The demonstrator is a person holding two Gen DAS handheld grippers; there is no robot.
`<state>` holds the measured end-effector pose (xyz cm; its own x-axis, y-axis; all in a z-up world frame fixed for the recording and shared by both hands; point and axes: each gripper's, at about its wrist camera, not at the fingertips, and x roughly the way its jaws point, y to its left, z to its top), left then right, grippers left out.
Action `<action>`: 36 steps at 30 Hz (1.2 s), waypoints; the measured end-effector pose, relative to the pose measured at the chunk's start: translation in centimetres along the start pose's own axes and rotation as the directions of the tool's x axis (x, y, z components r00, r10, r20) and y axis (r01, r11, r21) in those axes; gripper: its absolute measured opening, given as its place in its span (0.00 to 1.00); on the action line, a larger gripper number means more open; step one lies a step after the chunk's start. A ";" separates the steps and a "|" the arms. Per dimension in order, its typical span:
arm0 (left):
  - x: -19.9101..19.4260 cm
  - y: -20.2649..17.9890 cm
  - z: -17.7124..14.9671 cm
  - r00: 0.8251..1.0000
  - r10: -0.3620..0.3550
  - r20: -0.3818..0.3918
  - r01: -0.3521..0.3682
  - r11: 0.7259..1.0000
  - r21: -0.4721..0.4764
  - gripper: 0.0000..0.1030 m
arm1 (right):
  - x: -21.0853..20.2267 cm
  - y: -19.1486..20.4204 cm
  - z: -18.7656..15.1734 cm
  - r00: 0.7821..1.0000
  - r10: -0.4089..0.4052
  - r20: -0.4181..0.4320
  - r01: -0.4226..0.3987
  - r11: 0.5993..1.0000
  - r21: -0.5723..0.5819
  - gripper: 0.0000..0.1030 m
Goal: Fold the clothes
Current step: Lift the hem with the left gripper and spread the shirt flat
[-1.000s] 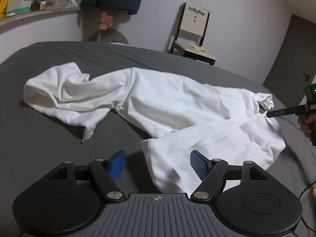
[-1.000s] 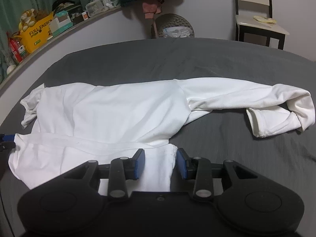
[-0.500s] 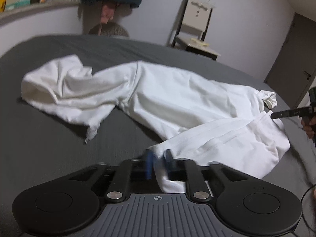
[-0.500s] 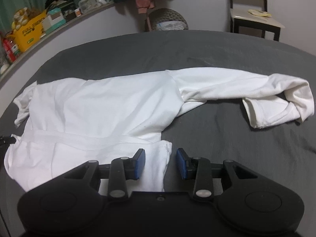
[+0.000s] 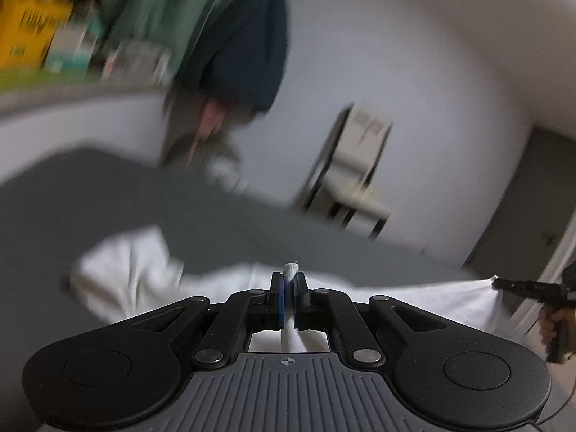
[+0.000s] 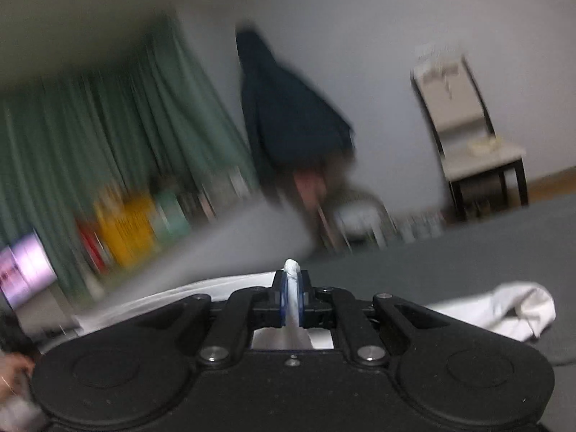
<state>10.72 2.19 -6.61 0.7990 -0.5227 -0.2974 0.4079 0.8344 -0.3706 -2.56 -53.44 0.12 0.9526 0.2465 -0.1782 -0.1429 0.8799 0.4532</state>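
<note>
A white long-sleeved garment lies on the dark grey bed. My left gripper is shut on a pinched fold of its edge, and a nub of cloth pokes out above the pads. The right gripper has its jaws closing, with the pads pressing a fold of the same garment. That gripper also shows in the left wrist view, pulling the white edge taut from the far right. One sleeve lies bunched on the bed at right. Both views are blurred.
A chair stands against the far wall beyond the bed, near a dark door. A dark jacket hangs by green curtains. Boxes crowd a shelf at left. A hand shows at the lower left.
Both grippers have closed on the garment's near edge and risen, lifting it off the bed. Both views have tipped up toward the wall.
</note>
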 end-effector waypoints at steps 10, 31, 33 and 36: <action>-7.6 -0.6 -3.1 0.988 -0.052 -0.145 0.070 0.990 0.124 0.04 | -5.3 0.1 -3.8 0.974 -0.080 -0.214 0.076 0.997 -0.029 0.06; -13.7 -1.5 5.6 0.979 -0.140 -0.145 0.188 0.894 0.406 0.04 | -8.8 4.4 -3.9 0.915 0.139 -0.379 -0.207 0.968 -0.145 0.06; -13.8 0.3 1.2 0.957 -0.112 -0.269 0.207 0.910 0.359 0.04 | -8.2 3.2 -7.1 0.875 0.125 -0.468 -0.198 0.974 -0.110 0.06; -14.0 2.9 -5.2 0.909 -0.070 -0.410 0.199 0.939 0.281 0.04 | -7.2 1.8 -10.9 0.815 0.105 -0.570 -0.182 0.980 -0.080 0.06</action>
<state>-1.59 11.01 -8.10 0.5165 -0.6056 -0.6054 0.6664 0.7282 -0.1600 -12.61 -49.16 -7.30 0.6081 0.5247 -0.5957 -0.3350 0.8500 0.4066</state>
